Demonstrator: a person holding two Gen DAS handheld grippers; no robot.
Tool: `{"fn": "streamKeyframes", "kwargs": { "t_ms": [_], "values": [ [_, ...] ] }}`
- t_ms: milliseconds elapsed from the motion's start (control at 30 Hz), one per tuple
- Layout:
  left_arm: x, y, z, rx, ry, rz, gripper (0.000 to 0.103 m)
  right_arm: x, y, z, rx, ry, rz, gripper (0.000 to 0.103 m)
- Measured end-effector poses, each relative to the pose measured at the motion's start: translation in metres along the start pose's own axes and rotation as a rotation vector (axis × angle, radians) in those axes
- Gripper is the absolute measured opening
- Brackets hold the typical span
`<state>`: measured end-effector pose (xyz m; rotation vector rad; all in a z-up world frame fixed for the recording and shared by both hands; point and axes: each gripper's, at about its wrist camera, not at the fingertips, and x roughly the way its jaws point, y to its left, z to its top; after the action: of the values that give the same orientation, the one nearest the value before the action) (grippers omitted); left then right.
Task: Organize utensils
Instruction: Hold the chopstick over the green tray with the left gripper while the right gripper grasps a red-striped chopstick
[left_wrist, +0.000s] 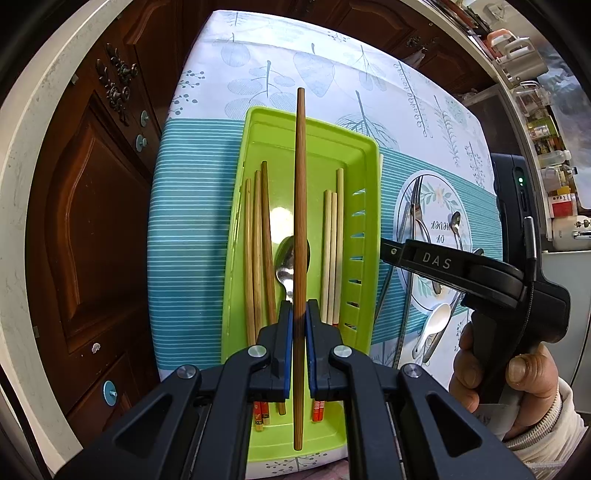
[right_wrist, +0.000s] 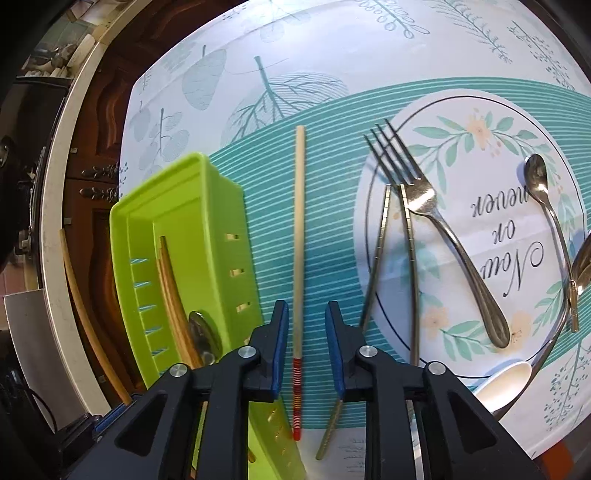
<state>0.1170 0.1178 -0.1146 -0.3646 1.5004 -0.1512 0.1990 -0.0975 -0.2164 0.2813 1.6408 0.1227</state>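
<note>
Left tool (left_wrist: 299, 317) clamps a smooth, round wooden chopstick (left_wrist: 300, 206).

Both wrist cameras look steeply down, close over the tabletop (left_wrist: 192, 221); they share the green tray (left_wrist: 364, 206) and printed plate (right_wrist: 476, 122).

Right tool (right_wrist: 306, 345) parted over pale chopstick (right_wrist: 299, 258) — not touching, green tray (right_wrist: 177, 192) left, fork (right_wrist: 428, 206) right.

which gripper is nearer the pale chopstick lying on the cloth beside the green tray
Right. The right gripper hangs open straddling the pale chopstick; the left gripper is over the green tray, shut on a brown chopstick.
</note>
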Motion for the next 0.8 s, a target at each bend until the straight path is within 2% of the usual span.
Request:
{"fn": "streamKeyframes", "kwargs": {
  "t_ms": [200, 367, 433, 567, 800],
  "values": [
    [0.002, 0.0, 0.0, 0.002, 0.007, -0.013, 0.004, 0.005, 0.009, -0.003, -0.025, -0.007, -0.037, 0.024],
    [0.004, 0.002, 0.0, -0.001, 0.011, -0.023, 0.004, 0.008, 0.024, -0.01, -0.1, -0.03, -0.113, 0.023],
    [0.004, 0.003, 0.001, -0.002, 0.011, -0.025, 0.004, 0.01, 0.03, -0.014, -0.12, -0.039, -0.142, 0.02],
    [0.005, 0.003, 0.0, -0.001, 0.016, -0.032, 0.004, 0.012, 0.031, -0.016, -0.131, -0.045, -0.183, 0.005],
    [0.009, 0.001, 0.0, 0.004, 0.024, -0.037, 0.004, 0.012, 0.028, -0.018, -0.16, -0.045, -0.206, 0.005]
  ]
}}
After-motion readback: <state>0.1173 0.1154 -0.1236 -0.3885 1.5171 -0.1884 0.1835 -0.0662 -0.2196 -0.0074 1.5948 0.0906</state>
